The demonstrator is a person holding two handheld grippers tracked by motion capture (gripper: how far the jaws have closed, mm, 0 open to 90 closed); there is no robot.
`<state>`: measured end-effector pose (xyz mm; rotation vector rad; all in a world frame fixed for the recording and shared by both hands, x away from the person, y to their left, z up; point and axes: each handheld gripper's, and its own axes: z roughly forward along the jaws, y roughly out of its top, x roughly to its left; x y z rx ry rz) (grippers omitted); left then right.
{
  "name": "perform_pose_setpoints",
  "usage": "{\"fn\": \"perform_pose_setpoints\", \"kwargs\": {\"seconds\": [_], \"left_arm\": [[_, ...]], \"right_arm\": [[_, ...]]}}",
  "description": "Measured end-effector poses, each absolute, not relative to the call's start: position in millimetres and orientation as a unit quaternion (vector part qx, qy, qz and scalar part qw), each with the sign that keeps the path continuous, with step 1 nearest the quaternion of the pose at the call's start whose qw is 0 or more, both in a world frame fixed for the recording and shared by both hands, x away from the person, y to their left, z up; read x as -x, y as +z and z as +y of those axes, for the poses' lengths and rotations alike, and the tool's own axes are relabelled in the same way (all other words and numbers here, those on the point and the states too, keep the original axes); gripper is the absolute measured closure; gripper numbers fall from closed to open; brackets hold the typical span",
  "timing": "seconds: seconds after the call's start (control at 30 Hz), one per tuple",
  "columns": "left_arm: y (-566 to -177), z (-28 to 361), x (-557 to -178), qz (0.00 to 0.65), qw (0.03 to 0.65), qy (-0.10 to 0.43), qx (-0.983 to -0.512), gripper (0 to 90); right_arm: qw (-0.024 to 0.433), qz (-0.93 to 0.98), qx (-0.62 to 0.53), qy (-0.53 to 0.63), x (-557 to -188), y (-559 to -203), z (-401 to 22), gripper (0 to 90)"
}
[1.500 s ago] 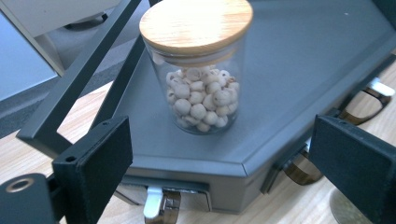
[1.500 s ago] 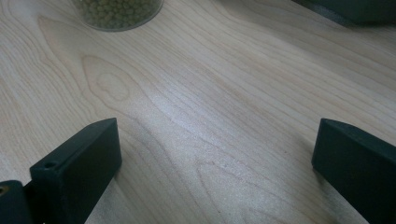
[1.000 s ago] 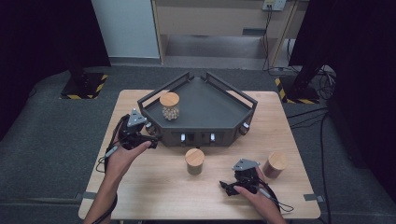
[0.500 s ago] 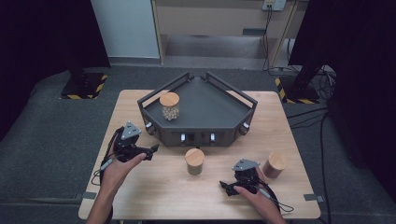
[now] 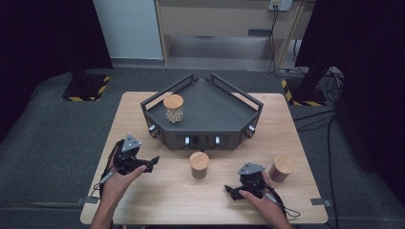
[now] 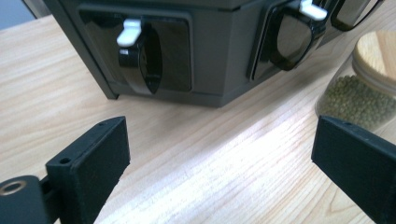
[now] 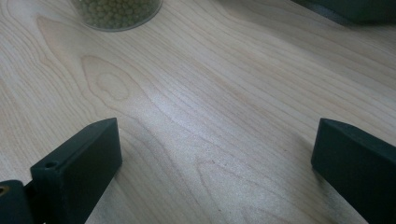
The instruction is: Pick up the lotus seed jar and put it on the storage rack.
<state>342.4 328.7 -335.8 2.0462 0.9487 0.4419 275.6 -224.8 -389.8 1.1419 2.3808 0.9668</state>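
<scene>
My left gripper [image 5: 152, 163] hangs low over the table's left part, in front of the dark grey tray [image 5: 224, 112], pointing right. Its jaws stand wide open with bare wood between them [image 6: 219, 154]. Ahead of them are the tray's front wall with a black knob [image 6: 140, 58] and a glass jar of green beans [image 6: 366, 86] with a wooden lid. That jar [image 5: 199, 165] stands mid-table, just before the tray. My right gripper [image 5: 229, 192] rests near the front edge, pointing left, jaws open and empty [image 7: 215, 158]. The jar's base [image 7: 116, 11] lies beyond them.
A jar of pale round pieces [image 5: 173, 109] stands inside the tray at its left. A brown-filled jar [image 5: 281, 168] stands right of my right gripper. The tray front carries more knobs and white levers [image 6: 310, 9]. Cables trail from both grippers toward the table's near edge.
My left gripper has come down and back from the tray's left front corner toward the near side of the table. The right gripper and the jars have stayed put.
</scene>
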Motion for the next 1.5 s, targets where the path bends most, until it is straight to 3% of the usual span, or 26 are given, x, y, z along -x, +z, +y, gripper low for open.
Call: {"fn": "perform_pose_setpoints", "kwargs": {"seconds": [1.5], "left_arm": [[-385,353,-332,0.422,0.376,0.153,-0.81,2.6]], "right_arm": [[0.165,0.835,-0.401,0.338,-275,-390,-225,2.1]]}}
